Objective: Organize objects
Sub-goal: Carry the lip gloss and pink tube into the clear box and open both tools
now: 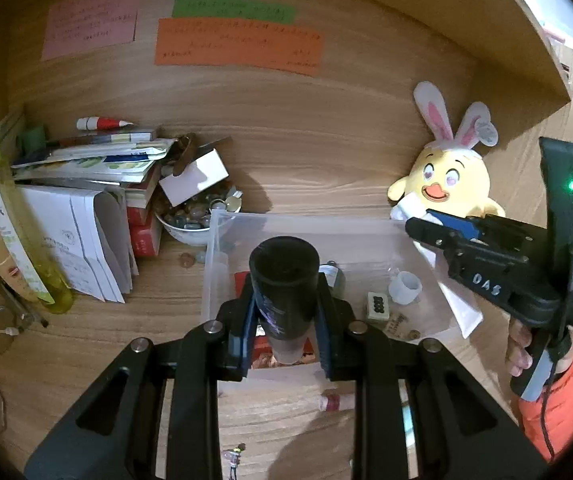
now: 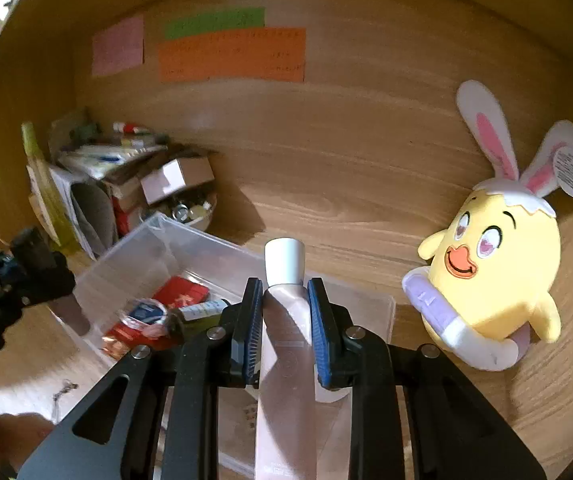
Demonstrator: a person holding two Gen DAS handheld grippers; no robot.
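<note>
My left fingers (image 1: 284,320) grip a dark tube (image 1: 284,280) and my right fingers (image 2: 286,328) grip a pale tube (image 2: 286,344), both pointing forward above the clear bin (image 2: 134,256).

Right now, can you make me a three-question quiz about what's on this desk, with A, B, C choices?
1. Where is the yellow chick plush?
A. inside the clear bin
B. beside the clear bin, against the wooden back wall
C. on the pile of books

2. How many coloured paper notes are on the wall?
A. one
B. three
C. five

3. What is the left tool doing?
A. gripping a dark tube
B. hanging open
C. holding a spoon

Answers:
1. B: the plush leans on the wall, outside the clear bin.
2. B: a pink note, a green note and an orange note show.
3. A: its fingers press both sides of the dark tube, above the bin.
</note>
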